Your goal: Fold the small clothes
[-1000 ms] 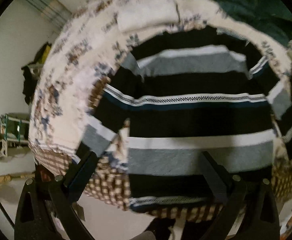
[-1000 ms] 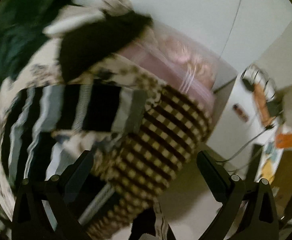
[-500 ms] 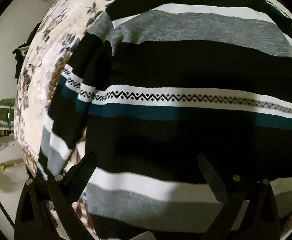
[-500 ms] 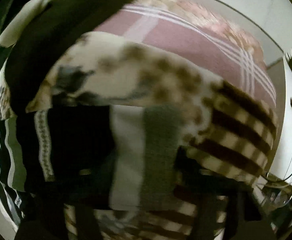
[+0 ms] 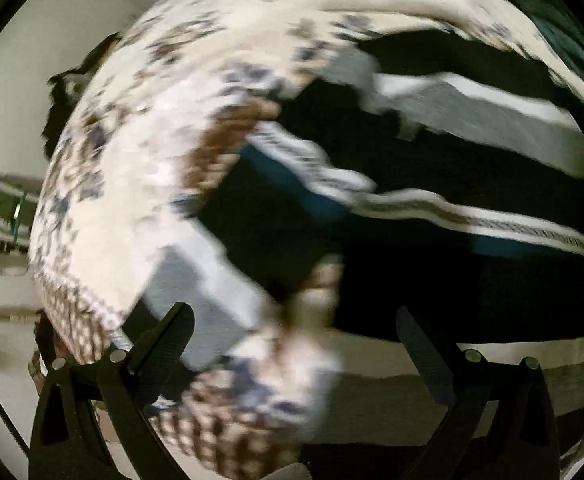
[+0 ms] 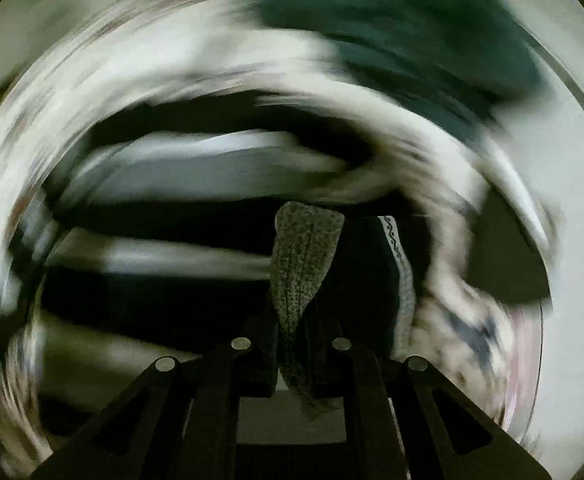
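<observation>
Two tools work on one striped sweater [image 5: 472,184], black with grey, white and teal bands, spread over a floral bedspread [image 5: 132,184] on a bed. Seen from the left wrist, the left tool [image 5: 292,344] hovers with its fingers spread wide and nothing between them; the sweater's body lies ahead and to its right, a striped sleeve just ahead to its left. A corner of bedspread lies between the open fingers. Seen from the right wrist, the right tool [image 6: 292,344] is clamped tight on a pinch of the sweater's grey ribbed edge, which hangs out between its fingers. Everything beyond is smeared by motion blur; a dark green garment [image 6: 412,32] shows far ahead. The pinch probably serves to carry that edge across for a fold, while the left stands ready to take the sleeve.
</observation>
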The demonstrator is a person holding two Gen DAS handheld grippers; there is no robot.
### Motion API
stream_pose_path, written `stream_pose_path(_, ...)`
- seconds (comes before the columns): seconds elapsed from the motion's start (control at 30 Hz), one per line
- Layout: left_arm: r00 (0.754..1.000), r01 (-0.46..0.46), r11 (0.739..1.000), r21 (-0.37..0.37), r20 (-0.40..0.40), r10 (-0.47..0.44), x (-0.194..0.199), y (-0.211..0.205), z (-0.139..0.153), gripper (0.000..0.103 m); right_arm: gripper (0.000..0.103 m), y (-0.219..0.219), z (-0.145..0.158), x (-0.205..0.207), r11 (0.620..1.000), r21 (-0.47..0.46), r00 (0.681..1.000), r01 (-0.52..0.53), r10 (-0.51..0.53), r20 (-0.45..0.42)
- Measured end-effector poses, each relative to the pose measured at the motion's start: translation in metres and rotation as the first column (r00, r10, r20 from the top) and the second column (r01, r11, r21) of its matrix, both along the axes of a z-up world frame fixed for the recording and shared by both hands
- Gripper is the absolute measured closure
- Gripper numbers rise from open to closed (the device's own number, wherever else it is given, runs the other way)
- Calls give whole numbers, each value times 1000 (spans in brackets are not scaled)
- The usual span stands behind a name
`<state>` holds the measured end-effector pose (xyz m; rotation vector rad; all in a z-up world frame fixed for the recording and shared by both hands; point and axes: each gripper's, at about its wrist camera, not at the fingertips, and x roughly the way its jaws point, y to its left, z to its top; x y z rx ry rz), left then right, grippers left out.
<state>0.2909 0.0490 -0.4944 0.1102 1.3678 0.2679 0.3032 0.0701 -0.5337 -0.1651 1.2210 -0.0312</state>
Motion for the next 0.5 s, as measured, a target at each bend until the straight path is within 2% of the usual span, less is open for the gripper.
stream_pose_path(0.03,1000,-18,1000,6,6,18,-3,11,3,0,94,42,-11,-4,995,-16,994,-103,102,-39)
stream_pose_path(0.1,997,-71,997,19,22,71,-11,41,9,0,94,114,-41,-24,961,-20,955,-274,270,-123)
stream_pose_path(0.17,994,-108,994,30,21,108,-18,63,9,0,94,174,-66,-49,916,-39,901,-400,385,-199)
stream_pose_path(0.2,991,-131,991,33,16,131,-23,74,7,0,94,189,-78,-60,902,-37,883,-430,412,-227)
stream_pose_path(0.3,982,-188,981,42,-1,189,-38,102,-1,0,94,215,-111,-88,876,-48,844,-480,447,-297)
stream_pose_path(0.37,977,-214,976,48,-16,215,-45,116,-8,0,94,221,-126,-95,868,-57,832,-493,451,-323)
stream_pose_path(0.5,966,-252,966,54,-41,254,-59,132,-20,0,94,218,-136,-99,857,-72,819,-510,459,-344)
